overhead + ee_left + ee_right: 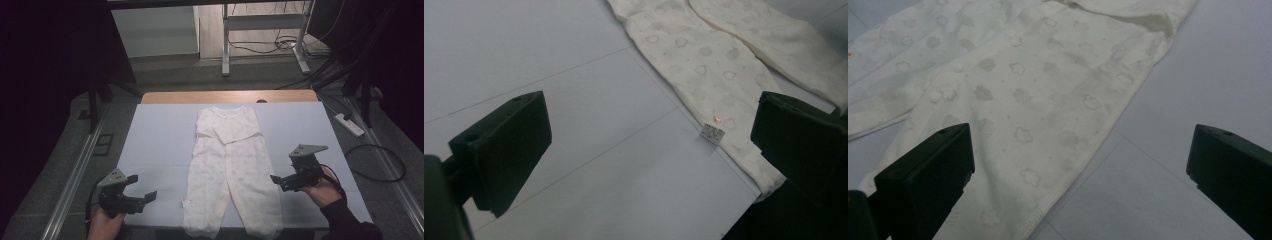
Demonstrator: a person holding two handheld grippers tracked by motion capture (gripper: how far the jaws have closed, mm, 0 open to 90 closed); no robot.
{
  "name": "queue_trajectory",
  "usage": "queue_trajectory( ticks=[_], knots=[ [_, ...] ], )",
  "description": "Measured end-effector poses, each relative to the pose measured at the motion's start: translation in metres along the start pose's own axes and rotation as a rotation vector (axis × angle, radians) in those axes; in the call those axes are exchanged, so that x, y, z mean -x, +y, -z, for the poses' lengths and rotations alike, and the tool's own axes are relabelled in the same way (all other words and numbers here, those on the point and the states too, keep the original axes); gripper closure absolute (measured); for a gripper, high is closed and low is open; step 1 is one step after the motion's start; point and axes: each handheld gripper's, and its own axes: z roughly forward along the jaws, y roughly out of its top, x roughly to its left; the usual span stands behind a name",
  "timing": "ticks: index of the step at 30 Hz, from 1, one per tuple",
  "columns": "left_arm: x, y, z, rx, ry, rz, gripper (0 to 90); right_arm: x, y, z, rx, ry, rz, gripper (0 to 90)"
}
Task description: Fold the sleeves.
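Note:
A cream baby sleepsuit (227, 167) printed with pale clouds lies flat on the white table cover (160, 140), neck at the far side, legs toward me, sleeves folded across its chest. My left gripper (141, 188) hovers open at the near left, a short way from the left leg (704, 65), whose care label (712, 133) sticks out of the side seam. My right gripper (281, 181) is open beside the right leg (1043, 110), jaws wide with nothing between them. Snap buttons (957, 67) run along the inner leg.
The table's wooden far edge (230, 96) shows beyond the cover. Metal rails (75, 170) run along both sides on the floor. A desk frame (225, 45), cables and a power strip (350, 125) lie farther back and to the right.

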Motion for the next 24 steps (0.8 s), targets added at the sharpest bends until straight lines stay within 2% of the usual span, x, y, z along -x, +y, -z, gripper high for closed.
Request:
queue_trajectory(
  ticks=[24],
  knots=[
    [-0.001, -0.001, 0.001, 0.010, -0.003, 0.015, 2.5, -0.001, -0.031, 0.030, -0.002, -0.041, -0.070, 0.0]
  ],
)
